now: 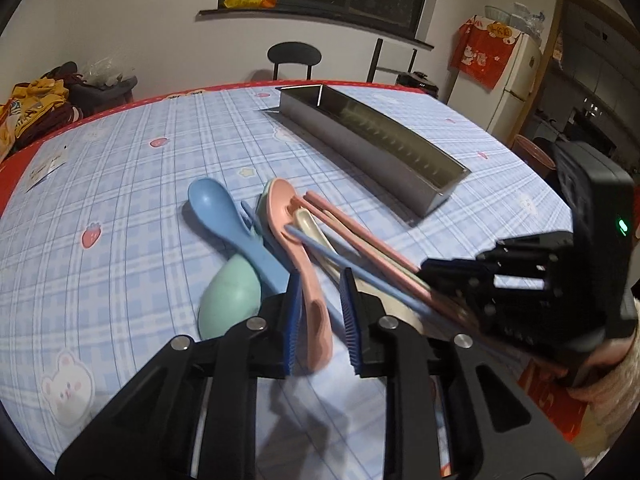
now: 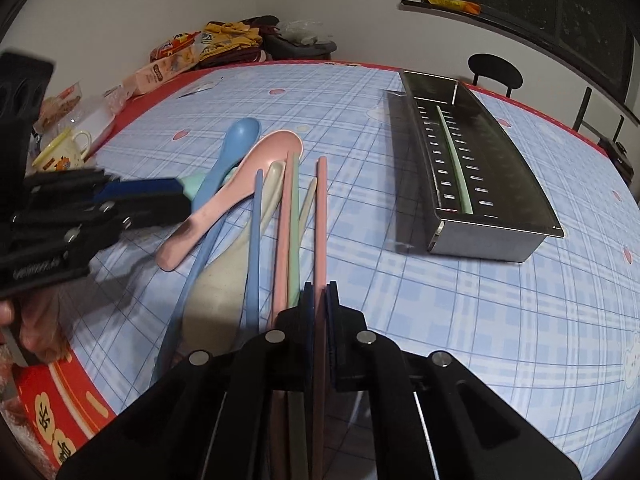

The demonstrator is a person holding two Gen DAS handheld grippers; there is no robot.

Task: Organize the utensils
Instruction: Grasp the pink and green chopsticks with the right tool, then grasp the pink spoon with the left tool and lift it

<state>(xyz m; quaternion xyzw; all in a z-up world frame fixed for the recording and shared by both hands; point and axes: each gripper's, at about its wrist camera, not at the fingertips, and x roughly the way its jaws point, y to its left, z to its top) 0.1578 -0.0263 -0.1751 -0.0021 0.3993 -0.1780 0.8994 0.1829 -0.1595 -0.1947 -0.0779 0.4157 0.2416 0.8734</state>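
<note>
A pile of pastel utensils lies on the checked tablecloth: a blue spoon (image 1: 212,204), a pink spoon (image 1: 292,232), a mint spoon (image 1: 230,300), a cream spoon (image 2: 224,280) and several chopsticks. My left gripper (image 1: 322,320) is open, its pads on either side of the pink spoon's handle. My right gripper (image 2: 319,312) is shut on a pink chopstick (image 2: 321,216). The right gripper also shows in the left wrist view (image 1: 452,284). A steel utensil box (image 2: 472,168) stands beyond and holds one green chopstick (image 2: 454,160).
A yellow mug (image 2: 64,154) and snack packets (image 2: 160,72) sit at the table's far left. A black chair (image 1: 294,56) stands behind the table. A fridge (image 1: 516,84) stands at the right. The red table border (image 2: 60,412) runs along the edge.
</note>
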